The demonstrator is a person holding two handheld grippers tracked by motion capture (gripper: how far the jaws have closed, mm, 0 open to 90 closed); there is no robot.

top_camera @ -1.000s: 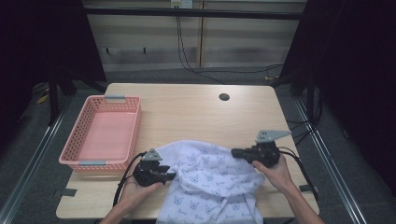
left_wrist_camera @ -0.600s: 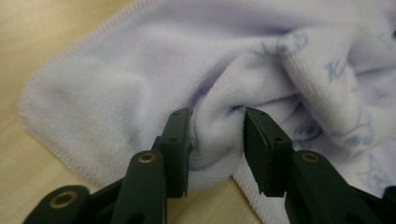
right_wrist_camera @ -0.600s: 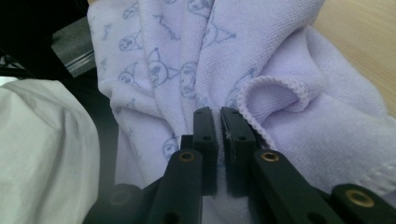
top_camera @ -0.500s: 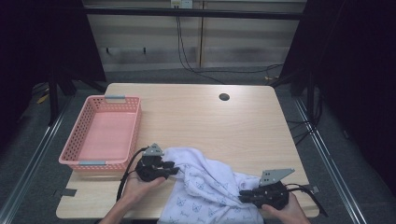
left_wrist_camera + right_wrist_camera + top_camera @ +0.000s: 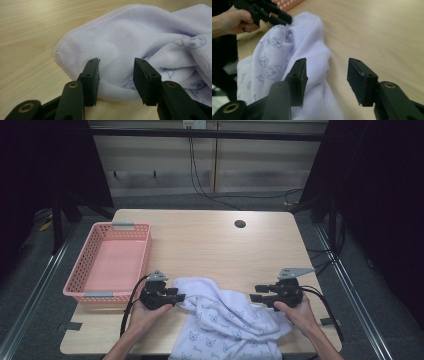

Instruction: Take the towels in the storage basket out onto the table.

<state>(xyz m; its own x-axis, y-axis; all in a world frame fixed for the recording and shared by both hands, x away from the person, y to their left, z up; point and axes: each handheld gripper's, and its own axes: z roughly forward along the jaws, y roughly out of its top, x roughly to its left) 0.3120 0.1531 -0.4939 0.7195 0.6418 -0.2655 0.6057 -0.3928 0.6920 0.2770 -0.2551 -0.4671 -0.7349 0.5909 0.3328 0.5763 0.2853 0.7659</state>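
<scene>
A white towel (image 5: pixel 225 320) printed with small cat faces lies crumpled at the table's front middle and hangs over the front edge. My left gripper (image 5: pixel 181 297) sits at the towel's left corner. It is open, and a fold of the towel (image 5: pixel 140 37) lies between its jaws (image 5: pixel 116 75). At the towel's right side my right gripper (image 5: pixel 256 293) is open. In the right gripper view the towel (image 5: pixel 312 50) lies under and beside its left jaw, and bare wood shows in the gap (image 5: pixel 327 77). The other hand with the left gripper (image 5: pixel 262 11) shows at the towel's far end.
A pink plastic basket (image 5: pixel 80 270) stands empty at the table's left, just behind the left gripper. The wooden table (image 5: pixel 210 245) has a dark cable hole (image 5: pixel 240 224) near its back edge. Cables trail from both grippers off the front corners.
My right gripper dipped toward the front edge, then came back up to the towel's right side. The towel is more bunched than a second ago. The left gripper has hardly moved.
</scene>
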